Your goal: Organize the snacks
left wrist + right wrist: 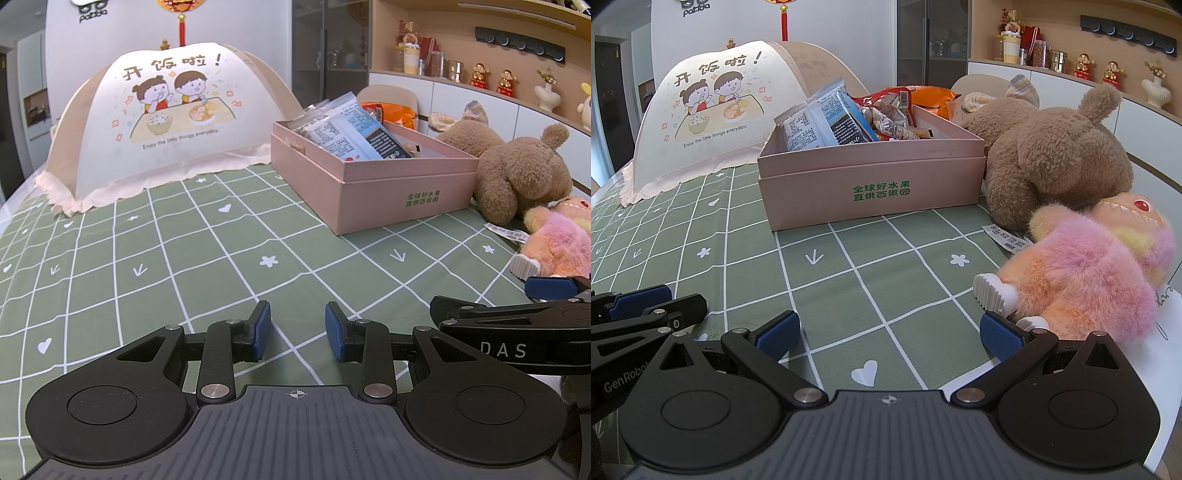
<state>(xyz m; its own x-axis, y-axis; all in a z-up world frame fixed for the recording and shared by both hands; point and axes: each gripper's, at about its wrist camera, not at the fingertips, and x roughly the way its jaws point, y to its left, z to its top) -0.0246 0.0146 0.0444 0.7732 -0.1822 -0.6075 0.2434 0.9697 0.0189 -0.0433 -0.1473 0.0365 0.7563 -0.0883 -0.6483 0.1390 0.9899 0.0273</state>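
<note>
A pink cardboard box (373, 195) (871, 184) stands on the green checked tablecloth and holds several snack packets (347, 129) (827, 118), with an orange bag (931, 94) at its far end. My left gripper (297, 330) is open and empty, low over the cloth in front of the box. My right gripper (890, 332) is open wide and empty, also low over the cloth, with its right finger (1003, 334) next to the pink plush toy. The right gripper shows in the left wrist view (517, 325), close beside the left one.
A brown teddy bear (517, 170) (1052, 155) lies right of the box. A pink and orange plush toy (557, 243) (1089, 277) lies in front of it. A folding mesh food cover (166, 122) (713, 118) stands at the back left. Shelves with ornaments run behind.
</note>
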